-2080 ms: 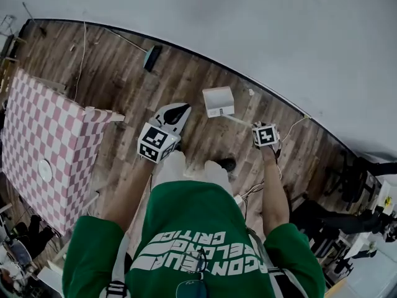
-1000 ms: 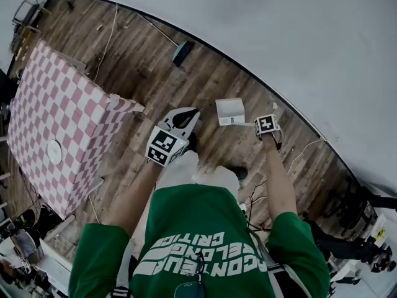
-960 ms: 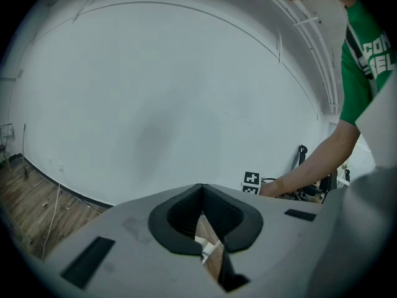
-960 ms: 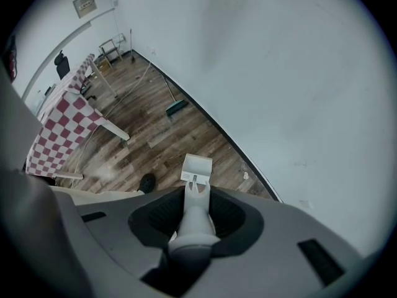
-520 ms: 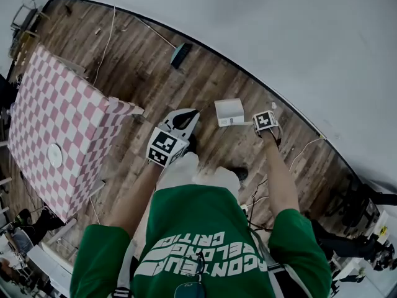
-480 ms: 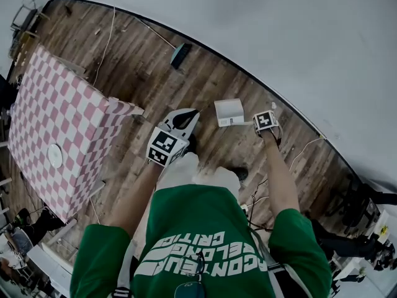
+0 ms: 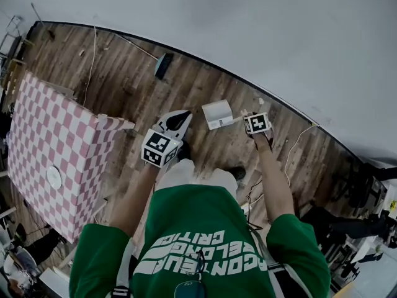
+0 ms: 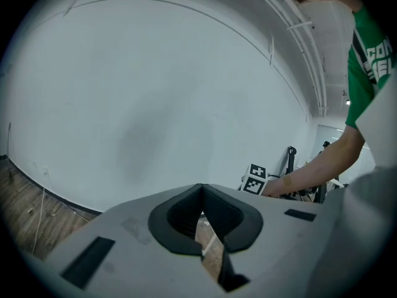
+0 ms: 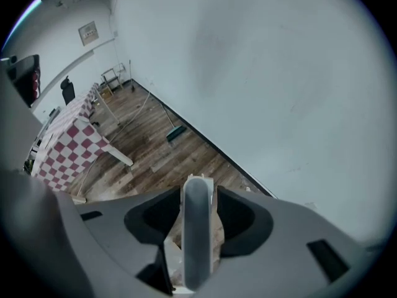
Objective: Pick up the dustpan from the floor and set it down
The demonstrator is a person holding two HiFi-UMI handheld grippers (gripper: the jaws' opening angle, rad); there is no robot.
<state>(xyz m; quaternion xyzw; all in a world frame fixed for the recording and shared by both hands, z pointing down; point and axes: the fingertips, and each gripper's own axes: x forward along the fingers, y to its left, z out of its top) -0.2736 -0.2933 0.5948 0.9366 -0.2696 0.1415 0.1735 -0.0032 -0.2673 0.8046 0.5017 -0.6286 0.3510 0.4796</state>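
Looking down past a green shirt (image 7: 198, 228) at a wooden floor (image 7: 124, 85). There, near the white wall (image 7: 260, 30), the white dustpan (image 7: 217, 113), just left of the right gripper (image 7: 251, 120). Hard to tell from up here whether resting on the boards or lifted just off them. Right fingers hidden in this view under the marker cube (image 7: 257, 123).

From the right gripper view, a clearer story: grey handle (image 9: 197, 241) standing between the fingers (image 9: 239, 219), fingers spread and just been opening, a sliver of floor showing left of the handle, no squeeze to be seen. Pan itself mostly blocked by handle and fingers, only a pale edge peeking out.

Left gripper (image 8: 201, 190): fingers closed tip to tip, holding nothing, pointed toward the wall. Floor almost entirely masked there by the gripper's own body; only a slit of boards through the gap below the tips.

Far left, a pink-and-white checked surface (image 7: 49, 141), cut off at the edge. Farther off by the wall, a small dark brush (image 7: 163, 65), too small for detail.
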